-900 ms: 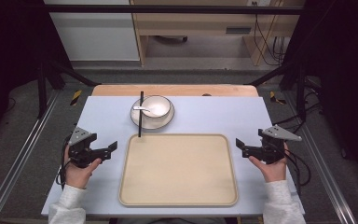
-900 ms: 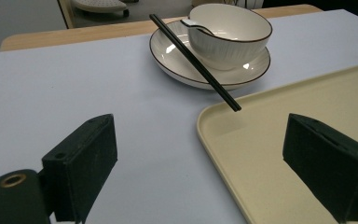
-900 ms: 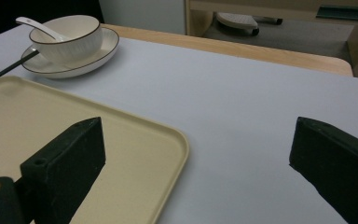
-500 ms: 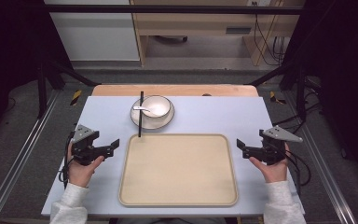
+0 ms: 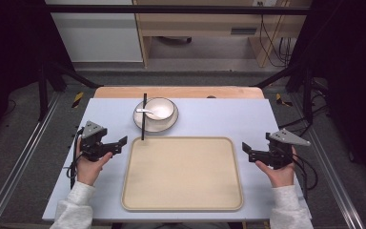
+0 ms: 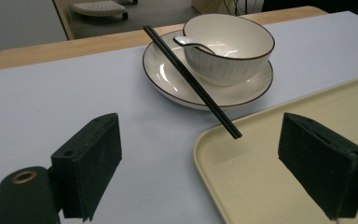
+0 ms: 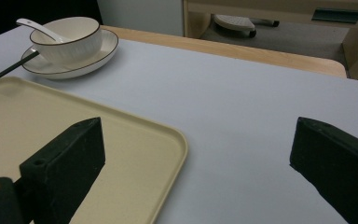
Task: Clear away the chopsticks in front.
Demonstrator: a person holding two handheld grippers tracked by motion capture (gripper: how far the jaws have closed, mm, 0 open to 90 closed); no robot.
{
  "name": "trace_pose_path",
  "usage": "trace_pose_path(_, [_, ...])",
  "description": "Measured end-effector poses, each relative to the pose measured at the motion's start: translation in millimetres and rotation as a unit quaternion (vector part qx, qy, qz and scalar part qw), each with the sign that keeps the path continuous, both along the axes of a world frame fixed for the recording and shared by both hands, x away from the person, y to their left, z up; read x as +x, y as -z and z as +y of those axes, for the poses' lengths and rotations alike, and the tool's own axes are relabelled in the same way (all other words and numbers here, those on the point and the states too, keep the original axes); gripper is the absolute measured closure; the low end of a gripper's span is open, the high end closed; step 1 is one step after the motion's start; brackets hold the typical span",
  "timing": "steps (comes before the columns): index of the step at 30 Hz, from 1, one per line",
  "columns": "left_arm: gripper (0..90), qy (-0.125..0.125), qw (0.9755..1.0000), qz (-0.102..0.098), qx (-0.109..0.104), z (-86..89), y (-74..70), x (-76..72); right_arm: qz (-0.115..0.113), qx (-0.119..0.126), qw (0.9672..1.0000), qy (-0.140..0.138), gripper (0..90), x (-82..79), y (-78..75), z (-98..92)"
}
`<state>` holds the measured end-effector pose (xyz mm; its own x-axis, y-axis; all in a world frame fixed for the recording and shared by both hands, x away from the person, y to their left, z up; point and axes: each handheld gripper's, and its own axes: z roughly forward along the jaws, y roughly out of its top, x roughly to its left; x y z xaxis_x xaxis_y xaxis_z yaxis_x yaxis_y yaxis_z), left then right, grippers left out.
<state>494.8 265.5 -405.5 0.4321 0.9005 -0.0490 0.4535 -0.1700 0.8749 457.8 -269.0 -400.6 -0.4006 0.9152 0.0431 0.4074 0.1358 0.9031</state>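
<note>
A beige tray (image 5: 182, 174) lies at the middle of the blue-grey table top. Behind its far left corner a white bowl (image 5: 159, 109) with a white spoon (image 5: 144, 111) in it stands on a white plate (image 5: 171, 125). Black chopsticks (image 5: 144, 117) rest across the plate's left rim, their tips reaching over the tray's corner (image 6: 235, 134). My left gripper (image 5: 117, 144) is held open just left of the tray, nothing between its jaws. My right gripper (image 5: 248, 151) is open too, at the tray's right edge. The bowl (image 7: 66, 38) sits far left in the right gripper view.
A wooden strip (image 5: 178, 92) runs along the table's far edge. Metal rails (image 5: 19, 164) flank the table on both sides. Cables (image 5: 306, 171) trail from the right gripper. A wooden cabinet (image 5: 205, 24) stands on the floor beyond.
The left gripper has shifted slightly right and forward, toward the tray's left edge. The right gripper has barely moved.
</note>
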Motion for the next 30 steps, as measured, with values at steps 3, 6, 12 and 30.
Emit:
trace_pose_path(3, [14.9,-0.003,1.0000,-0.003,-0.009,0.2,-2.6,5.2,0.002,0.002,1.0000,0.002,3.5,0.1,-0.3,0.4])
trace_pose_path(6, [14.7,-0.005,1.0000,0.000,-0.003,-0.1,-6.9,13.1,0.003,0.002,1.0000,0.003,3.5,0.4,-0.9,1.1])
trace_pose_path(12, [14.7,-0.004,0.9999,-0.003,0.014,-6.8,-19.7,27.7,0.002,0.001,1.0000,0.004,3.6,1.1,-1.4,1.7])
trace_pose_path(30, [24.0,0.004,0.9988,0.017,0.045,-41.3,-1.1,62.7,0.003,-0.002,1.0000,-0.001,3.6,1.7,-2.3,6.0])
